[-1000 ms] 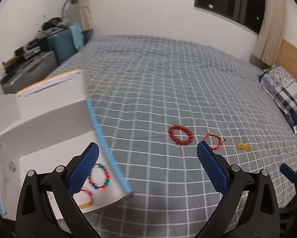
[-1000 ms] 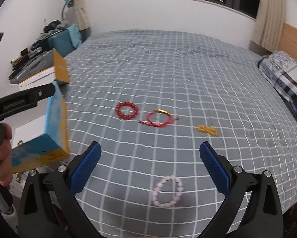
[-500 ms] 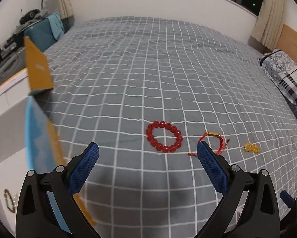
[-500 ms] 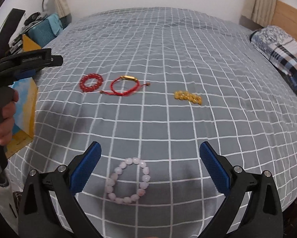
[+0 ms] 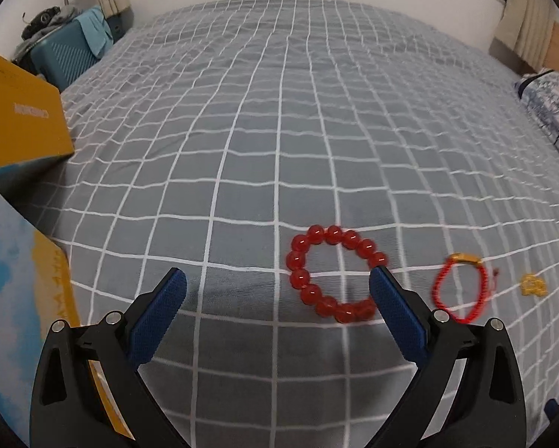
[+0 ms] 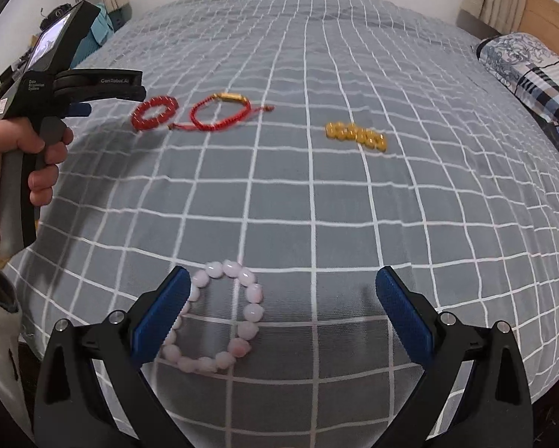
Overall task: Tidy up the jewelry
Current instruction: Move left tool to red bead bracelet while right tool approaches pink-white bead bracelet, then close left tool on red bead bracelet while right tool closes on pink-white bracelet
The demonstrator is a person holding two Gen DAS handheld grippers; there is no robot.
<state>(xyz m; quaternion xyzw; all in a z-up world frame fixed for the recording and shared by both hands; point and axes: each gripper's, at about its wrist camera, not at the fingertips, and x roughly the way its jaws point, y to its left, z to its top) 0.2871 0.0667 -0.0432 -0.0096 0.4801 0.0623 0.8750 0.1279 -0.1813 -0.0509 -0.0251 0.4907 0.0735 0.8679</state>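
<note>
Grey bedspread (image 5: 279, 142) with a white grid fills a bedroom, a blue-and-yellow cardboard box (image 5: 21, 287) at nine o'clock. Left gripper (image 5: 277, 295), jaws spread and empty, hovers with the red glass-bead bracelet (image 5: 335, 274) at one o'clock, against its right finger; this tool looks nearest it. Right gripper (image 6: 279, 298), likewise agape, has the pale pink bead bracelet (image 6: 219, 317) at eleven o'clock. Farther off lie a red cord bracelet (image 5: 460, 289) and small gold chain (image 5: 533, 285).

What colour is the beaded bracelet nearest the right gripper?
Pale pink; the pink bead bracelet shows best in the right wrist view, beside the right gripper.
</note>
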